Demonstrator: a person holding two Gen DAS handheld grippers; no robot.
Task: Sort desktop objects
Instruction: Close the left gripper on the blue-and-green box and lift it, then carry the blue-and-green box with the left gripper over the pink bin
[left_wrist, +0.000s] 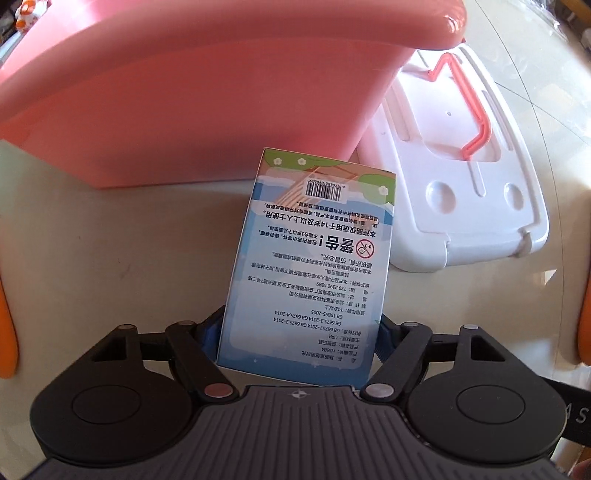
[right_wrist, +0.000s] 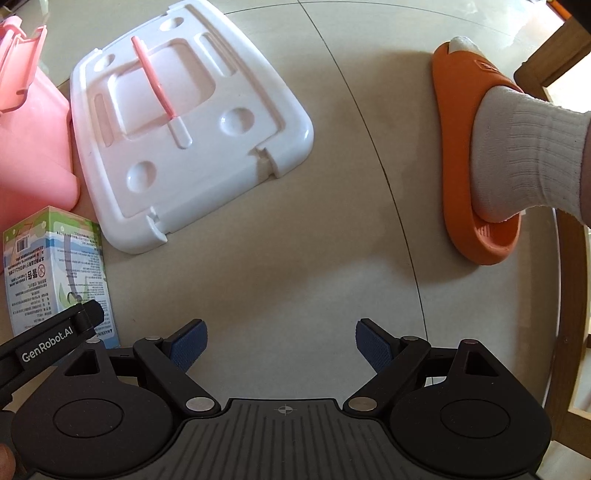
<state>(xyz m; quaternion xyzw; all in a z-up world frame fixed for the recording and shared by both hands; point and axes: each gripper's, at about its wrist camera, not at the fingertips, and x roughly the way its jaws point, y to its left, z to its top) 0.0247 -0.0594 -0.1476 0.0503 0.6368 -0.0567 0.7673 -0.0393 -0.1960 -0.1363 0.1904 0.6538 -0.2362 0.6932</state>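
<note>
**Box in the left gripper, beside the pink bin**

Between the two blue pads of the left gripper (left_wrist: 301, 338) sits a printed cardboard box (left_wrist: 310, 266). Its jaws are closed on the lower sides of the box, and the box points away from the camera with the barcode at the far end. Just beyond the far end of the box stands a big pink bin (left_wrist: 177, 92), which fills the upper left part of this view. To the right of the bin, a white lid (left_wrist: 461, 192) with a pink handle (left_wrist: 469, 107) lies flat on the pale floor (left_wrist: 110, 258). The near left corner of the lid is close to the box, but whether they touch I cannot tell. Small orange shapes show at the left and right edges of the view.

From the right wrist view, the right gripper (right_wrist: 280, 345) holds nothing; its jaws are spread wide over bare floor (right_wrist: 332, 240). At the left edge the box (right_wrist: 55, 273) is seen again, with a black finger of the left gripper (right_wrist: 88, 317) against its side. The white lid (right_wrist: 184, 125) lies further away, between the pink bin (right_wrist: 33, 147) at the far left and an orange slipper (right_wrist: 476, 184) at the right. A foot in a white sock (right_wrist: 528, 158) is inside the slipper. A brown wooden rim (right_wrist: 570, 295) runs along the right edge.
</note>
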